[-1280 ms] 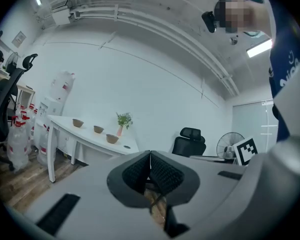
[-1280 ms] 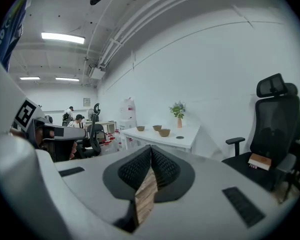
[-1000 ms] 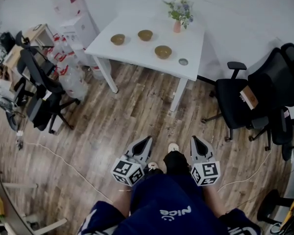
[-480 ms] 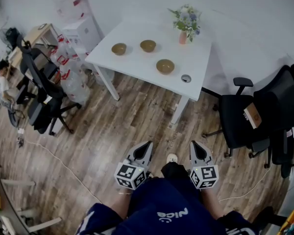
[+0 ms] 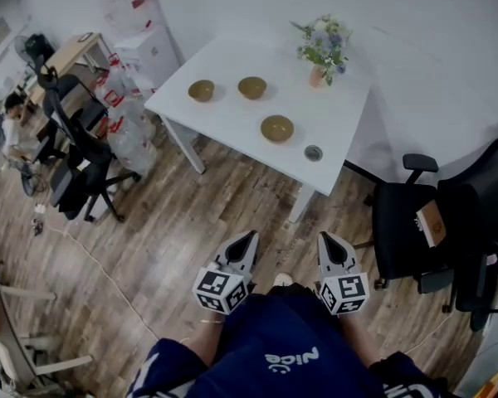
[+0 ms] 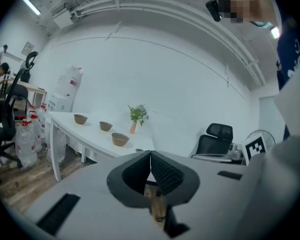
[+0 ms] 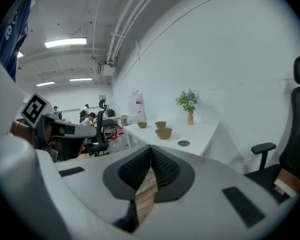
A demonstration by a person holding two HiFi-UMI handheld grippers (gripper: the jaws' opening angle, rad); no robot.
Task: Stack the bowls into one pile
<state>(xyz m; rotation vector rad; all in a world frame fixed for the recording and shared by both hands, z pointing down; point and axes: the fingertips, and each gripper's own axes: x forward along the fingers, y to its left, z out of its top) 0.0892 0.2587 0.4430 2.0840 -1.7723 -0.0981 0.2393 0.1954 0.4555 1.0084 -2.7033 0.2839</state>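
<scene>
Left gripper (image 5: 247,239) and right gripper (image 5: 326,240), low at the head view's centre, each have jaws together on nothing. Well up-frame on the white desk (image 5: 232,121) sit 3 separate bowls. The nearest bowl (image 5: 277,128) lies almost straight ahead between both grippers, with the middle bowl (image 5: 251,87) and left bowl (image 5: 201,90) beyond.

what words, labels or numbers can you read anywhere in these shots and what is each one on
"Nice": white print on the person's blue shirt, upside down in the head view.
Red labels on the water jugs: too blurred to read.
Label on the brown box on the office chair: too small to read.
Left claw and right claw: black-and-white square patterns on their cubes, no words.
</scene>
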